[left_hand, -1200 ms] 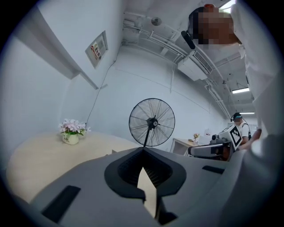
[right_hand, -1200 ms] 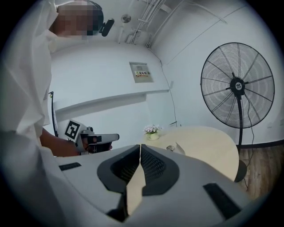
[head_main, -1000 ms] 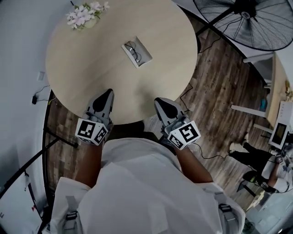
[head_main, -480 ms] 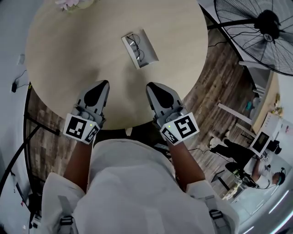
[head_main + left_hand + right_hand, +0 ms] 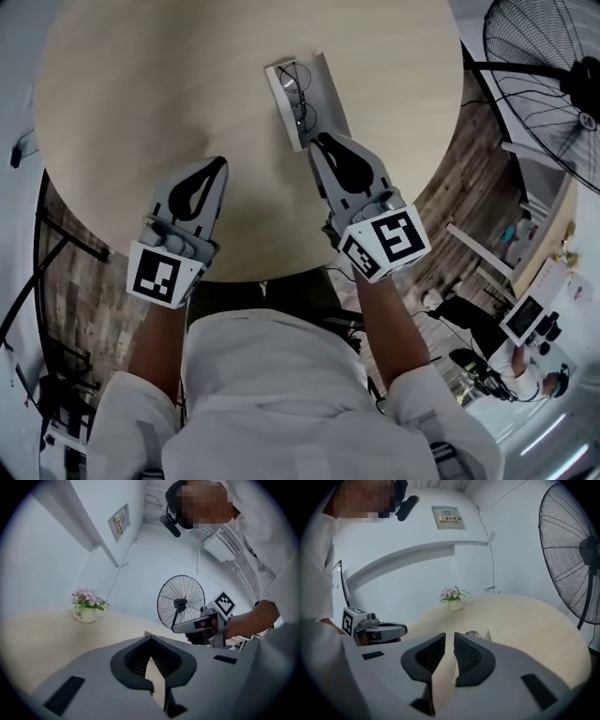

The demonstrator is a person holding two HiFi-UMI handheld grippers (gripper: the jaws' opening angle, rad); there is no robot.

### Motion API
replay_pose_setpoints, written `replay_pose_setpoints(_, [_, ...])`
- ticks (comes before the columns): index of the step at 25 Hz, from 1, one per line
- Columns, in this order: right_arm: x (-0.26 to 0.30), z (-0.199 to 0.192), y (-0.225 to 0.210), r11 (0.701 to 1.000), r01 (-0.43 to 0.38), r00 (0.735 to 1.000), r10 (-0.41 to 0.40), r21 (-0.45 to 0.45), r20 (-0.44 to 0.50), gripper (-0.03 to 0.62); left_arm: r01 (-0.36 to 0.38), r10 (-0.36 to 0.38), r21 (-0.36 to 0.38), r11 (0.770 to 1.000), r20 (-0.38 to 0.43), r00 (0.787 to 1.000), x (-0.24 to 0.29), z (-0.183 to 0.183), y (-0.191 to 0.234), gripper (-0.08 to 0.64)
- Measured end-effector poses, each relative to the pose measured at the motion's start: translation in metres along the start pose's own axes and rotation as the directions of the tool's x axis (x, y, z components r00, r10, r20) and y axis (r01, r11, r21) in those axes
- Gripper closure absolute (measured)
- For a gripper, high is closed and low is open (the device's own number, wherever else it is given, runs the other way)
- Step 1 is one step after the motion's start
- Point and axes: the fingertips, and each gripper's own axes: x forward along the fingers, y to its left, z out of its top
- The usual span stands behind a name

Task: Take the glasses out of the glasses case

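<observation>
An open white glasses case (image 5: 319,89) lies on the round beige table (image 5: 141,94), with dark-rimmed glasses (image 5: 297,97) inside it. My right gripper (image 5: 324,141) hovers at the case's near end, its jaws a narrow gap apart and holding nothing. In the right gripper view the glasses (image 5: 473,633) and a corner of the case (image 5: 493,633) peek just over the right gripper (image 5: 449,635). My left gripper (image 5: 217,166) is over bare table, left of the case and nearer to me. The left gripper view shows the left gripper (image 5: 150,639) with its tips touching and empty.
A pot of pink flowers (image 5: 453,598) stands at the table's far side. A large standing fan (image 5: 553,84) is on the floor to the right of the table. The table's near edge (image 5: 253,272) lies under my wrists.
Both grippers have moved forward over the table toward the case. The right one now reaches the case's near end. The case and glasses have not moved on the table.
</observation>
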Motion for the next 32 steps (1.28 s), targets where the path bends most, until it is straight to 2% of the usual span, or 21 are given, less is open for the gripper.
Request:
replay_pose_setpoints(3, [0.016,-0.001,-0.020,1.000,0.010,0.999,-0.010,0.011,-0.035,0.500,0.020,-0.019,0.057,0.998,-0.025,1.000,0.011,-0.008,-0.006,0.552])
replay_pose_setpoints(9, [0.050,-0.014,-0.040,0.998,0.040,0.984,-0.033,0.037,-0.177,0.495,0.041,-0.041,0.114,0.993,0.001,0.999,0.024,-0.009,-0.007,0.552])
replay_pose_setpoints(13, [0.061,-0.025,-0.054,0.995,0.092,0.960,-0.076,0.047,-0.269,0.495,0.043,-0.047,0.114,0.992,0.029,0.998,0.030,-0.005,-0.005,0.552])
replay_pose_setpoints(23, [0.086,-0.050,-0.080,0.993,0.119,0.887,-0.105,0.002,-0.450,0.495,0.079,-0.085,0.098,0.992,0.058,0.995,0.049,0.000,-0.002,0.552])
replay_pose_setpoints(27, [0.091,-0.059,-0.084,0.990,0.131,0.862,-0.135,-0.044,-0.488,0.511,0.079,-0.085,0.092,0.993,0.065,0.994,0.049,0.002,0.004,0.552])
replay_pose_setpoints(32, [0.094,-0.061,-0.083,0.990,0.128,0.850,-0.141,-0.061,-0.507,0.514,0.083,-0.089,0.092,0.992,0.066,0.994,0.050,0.001,0.008,0.552])
